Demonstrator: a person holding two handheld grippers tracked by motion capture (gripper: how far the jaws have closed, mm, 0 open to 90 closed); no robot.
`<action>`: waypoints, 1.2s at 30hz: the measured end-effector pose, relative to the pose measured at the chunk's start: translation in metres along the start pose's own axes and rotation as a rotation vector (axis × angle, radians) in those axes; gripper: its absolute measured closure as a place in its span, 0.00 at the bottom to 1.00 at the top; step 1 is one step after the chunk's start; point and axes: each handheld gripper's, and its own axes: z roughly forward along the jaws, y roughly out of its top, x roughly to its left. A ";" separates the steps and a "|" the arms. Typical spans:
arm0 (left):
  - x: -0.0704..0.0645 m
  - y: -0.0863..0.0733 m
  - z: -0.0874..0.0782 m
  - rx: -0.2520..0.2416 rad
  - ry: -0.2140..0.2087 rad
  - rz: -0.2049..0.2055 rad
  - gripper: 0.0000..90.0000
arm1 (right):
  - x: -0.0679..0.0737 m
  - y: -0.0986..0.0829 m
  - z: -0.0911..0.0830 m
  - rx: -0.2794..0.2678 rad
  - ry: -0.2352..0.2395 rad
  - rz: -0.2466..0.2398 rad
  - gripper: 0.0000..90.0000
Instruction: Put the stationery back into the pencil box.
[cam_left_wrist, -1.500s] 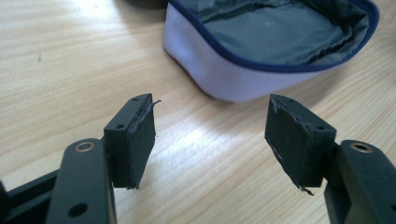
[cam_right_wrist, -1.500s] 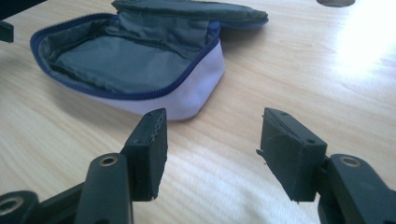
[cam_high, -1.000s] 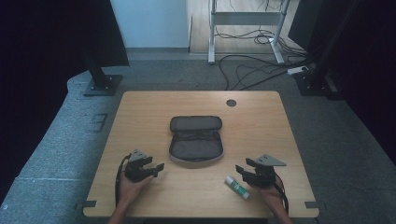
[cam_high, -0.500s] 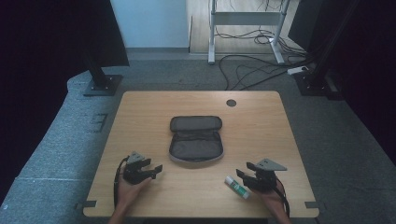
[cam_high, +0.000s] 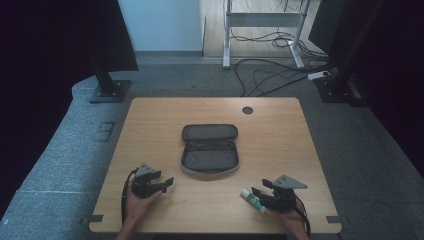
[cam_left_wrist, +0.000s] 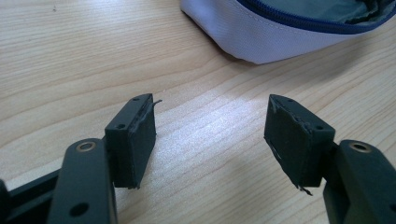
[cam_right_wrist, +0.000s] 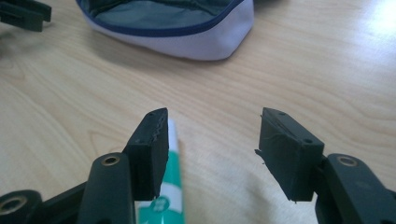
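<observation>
Glue stick (cam_high: 252, 200) lies near worktop (cam_high: 280, 135) front edge, just beside right gripper (cam_high: 260, 192), long axis skewed to that edge. Right gripper wide open, empty, nearer; left gripper (cam_high: 167, 183) open, empty, near front-left corner.

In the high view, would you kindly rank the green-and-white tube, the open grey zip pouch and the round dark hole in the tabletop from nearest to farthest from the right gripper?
1. Green-and-white tube: lying on the wood just to the left of the right gripper, beside its jaws.
2. Open grey zip pouch: at the table's middle, forward and to the left.
3. Round dark hole: near the table's far edge.
</observation>
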 end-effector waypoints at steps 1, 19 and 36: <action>0.000 0.000 0.000 0.001 0.000 -0.001 0.38 | 0.001 -0.001 -0.001 0.003 0.002 -0.001 0.47; 0.000 -0.004 0.001 0.010 -0.008 0.000 0.38 | 0.012 -0.016 -0.002 0.035 0.037 -0.026 0.51; 0.001 -0.004 0.000 0.009 -0.009 0.000 0.38 | 0.020 -0.017 0.004 0.113 0.038 -0.065 0.72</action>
